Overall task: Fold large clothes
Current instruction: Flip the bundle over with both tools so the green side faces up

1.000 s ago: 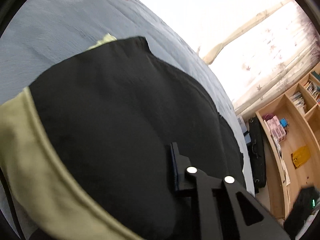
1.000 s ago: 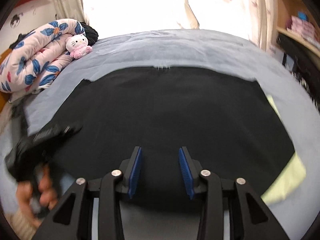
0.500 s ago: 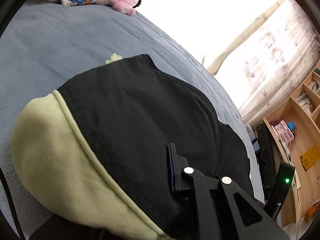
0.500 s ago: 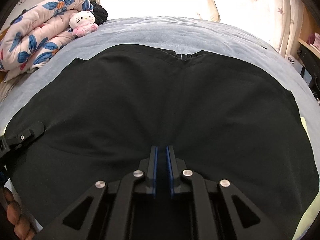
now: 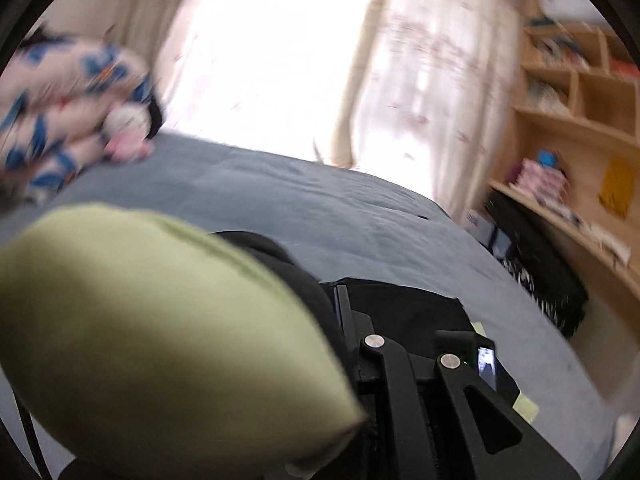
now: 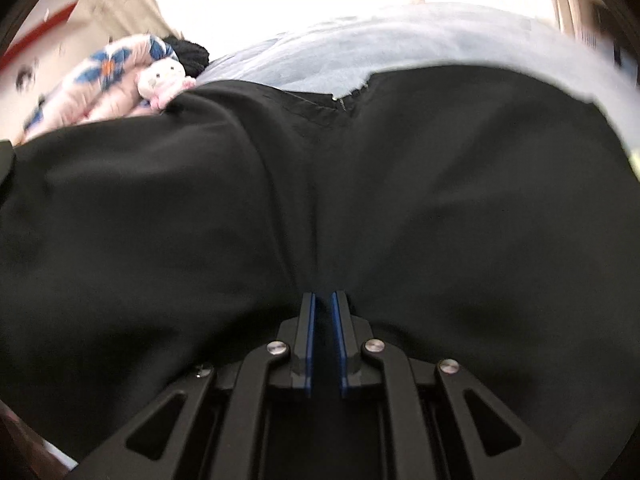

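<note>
Between the jaws of the right gripper (image 6: 323, 342) a fold of the black garment (image 6: 440, 208) is pinched; the blue pads (image 6: 309, 340) stand nearly together with only a thin slot between them, and creases in the cloth run up from that slot. The garment fills most of the right wrist view, spread across the bed (image 6: 400, 44), whose grey-blue cover shows beyond the garment's far edge. A zip end (image 6: 340, 101) sits at that far edge, near the middle. On the bed's far left corner lies a flowered quilt (image 6: 100, 80) with a small plush toy (image 6: 162, 80) against it, just touching the garment's edge.

In the left wrist view the left gripper (image 5: 344, 320) has its jaws closed on the garment (image 5: 400, 304); only one blue pad edge (image 5: 339, 304) shows, the other hidden behind a bulge of pale green lining (image 5: 160, 320) that hangs close to the lens on the left. Black cloth runs along the top of that bulge and down to the jaws, raised off the bed (image 5: 320, 208). The rest of the garment lies flat on the bed just past the gripper. The view is blurred. Beyond the bed stand pale curtains (image 5: 420, 80) at a bright window, and to the bed's right a wooden shelf unit (image 5: 568, 128) with a dark bag (image 5: 532, 248) at its foot.
</note>
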